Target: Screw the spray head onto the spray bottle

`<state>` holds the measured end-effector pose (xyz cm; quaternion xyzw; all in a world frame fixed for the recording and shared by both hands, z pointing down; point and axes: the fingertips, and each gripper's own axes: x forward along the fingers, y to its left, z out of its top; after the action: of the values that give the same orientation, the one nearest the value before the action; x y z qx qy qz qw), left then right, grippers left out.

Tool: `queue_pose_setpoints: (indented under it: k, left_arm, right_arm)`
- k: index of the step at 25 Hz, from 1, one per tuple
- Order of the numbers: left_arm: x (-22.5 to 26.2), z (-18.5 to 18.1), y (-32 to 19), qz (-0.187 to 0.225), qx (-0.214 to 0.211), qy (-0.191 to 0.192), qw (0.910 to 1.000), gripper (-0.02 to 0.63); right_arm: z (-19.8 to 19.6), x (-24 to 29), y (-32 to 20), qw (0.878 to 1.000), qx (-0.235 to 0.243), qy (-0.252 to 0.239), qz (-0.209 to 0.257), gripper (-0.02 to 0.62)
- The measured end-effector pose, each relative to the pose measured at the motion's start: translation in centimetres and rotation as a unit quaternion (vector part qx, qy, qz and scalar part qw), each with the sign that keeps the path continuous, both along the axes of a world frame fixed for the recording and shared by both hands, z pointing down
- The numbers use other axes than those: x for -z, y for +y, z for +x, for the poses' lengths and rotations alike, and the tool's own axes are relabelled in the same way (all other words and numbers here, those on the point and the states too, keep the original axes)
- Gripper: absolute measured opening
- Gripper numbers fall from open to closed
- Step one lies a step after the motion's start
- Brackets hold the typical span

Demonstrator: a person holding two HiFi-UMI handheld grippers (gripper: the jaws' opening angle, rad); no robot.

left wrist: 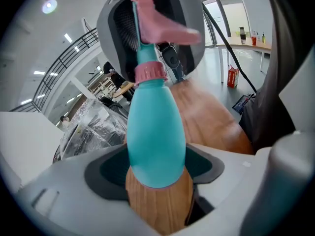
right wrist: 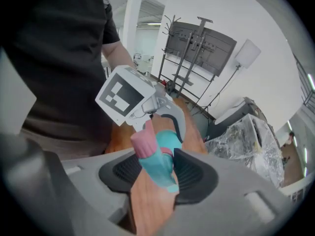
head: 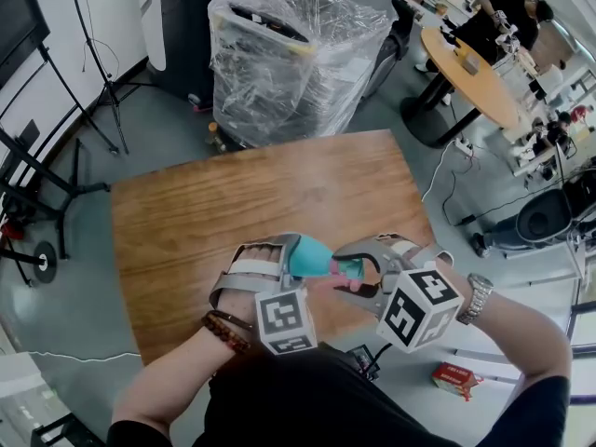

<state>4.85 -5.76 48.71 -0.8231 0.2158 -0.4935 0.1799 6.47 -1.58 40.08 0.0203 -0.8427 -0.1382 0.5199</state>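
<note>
Foreground, at the wearer's waist: two marker cubes (head: pixel 284 319), bead bracelet (head: pixel 226 331) on the left wrist, wristwatch (head: pixel 478 296) on the right.

Just beyond, held in the air over the near edge of the wooden table (head: pixel 233 203): left gripper (left wrist: pixel 156 170), clenched on the broad lower body of the teal spray bottle (left wrist: pixel 155 132), dark pads (left wrist: pixel 110 173) pressed to either flank. Bottle lying roughly level in the head view, with its neck turned toward the right gripper (right wrist: pixel 156 173).

On the neck: pink collar (left wrist: pixel 150 73) of the spray head (left wrist: pixel 160 26), seated against the bottle's shoulder; how far it is threaded not discernible.

Right gripper facing the left one, jaws spread to either side of the spray head and released. Ribbed pads (right wrist: pixel 192 168) close beside the teal stem and pink trigger, without visible pressure on them.

Middle distance, past the far edge of the table: tall stack wrapped in clear plastic film (head: pixel 298 54). On the grey floor at the wearer's right: red carton (head: pixel 456 378).

Background, upper right: round wooden table (head: pixel 475 73), with a person in dark clothing (head: pixel 507 21) behind it.
</note>
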Motion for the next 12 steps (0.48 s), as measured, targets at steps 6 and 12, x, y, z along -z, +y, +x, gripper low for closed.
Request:
queue_pose_setpoints:
  k: [6,12]
  left_arm:
    - [0.5,0.0,0.1,0.014,-0.007,0.000,0.9999,0.370]
    - [0.1,-0.8,-1.1,0.039,0.027,-0.022,0.9986,0.367]
  right_arm:
    - [-0.1,0.8,0.0,0.996,0.053,0.028,0.063,0.121]
    - [-0.2,-0.1,-1.7,0.993,-0.118,-0.025,0.002,0.121]
